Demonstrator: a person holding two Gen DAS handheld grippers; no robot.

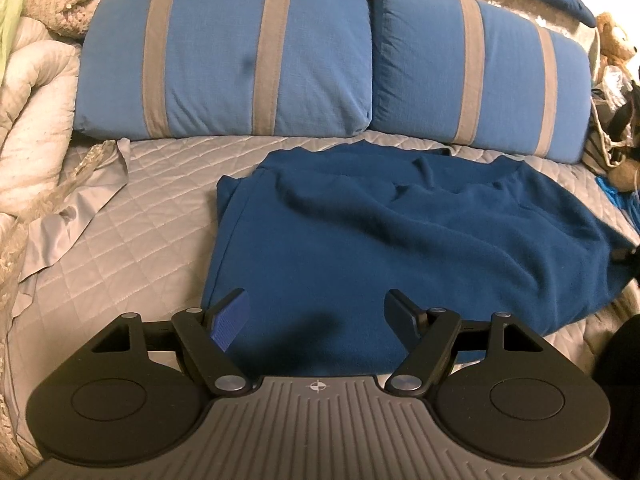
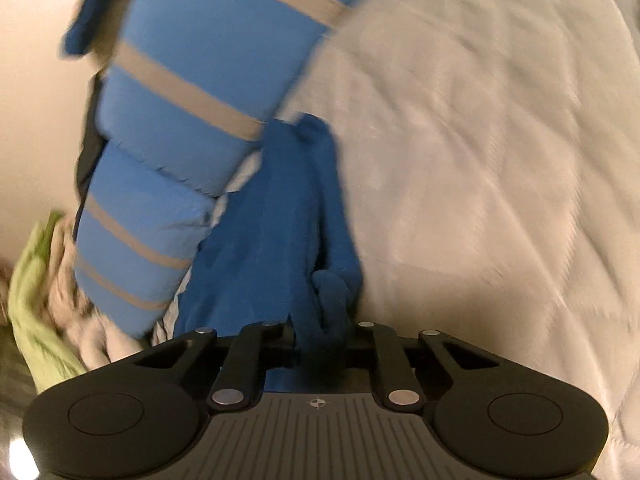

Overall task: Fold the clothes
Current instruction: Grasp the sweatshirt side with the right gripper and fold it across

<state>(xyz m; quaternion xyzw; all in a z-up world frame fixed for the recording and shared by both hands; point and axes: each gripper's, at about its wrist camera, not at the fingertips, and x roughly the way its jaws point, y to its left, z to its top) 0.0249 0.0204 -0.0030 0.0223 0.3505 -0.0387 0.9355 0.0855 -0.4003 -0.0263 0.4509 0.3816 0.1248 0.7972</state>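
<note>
A grey quilted bedspread covers the bed, with two blue pillows banded in grey, one to the left and one to the right, propped along its far edge. A rumpled beige comforter is heaped at the left side. The dark blue garment, apparently a fleece top, lies spread and creased on the bedspread just in front of the pillows. The left gripper hangs over the garment's near edge, jaws wide apart and empty. In the blurred right wrist view, the right gripper has its jaws drawn close, pinching a bunched fold of the garment.
</note>
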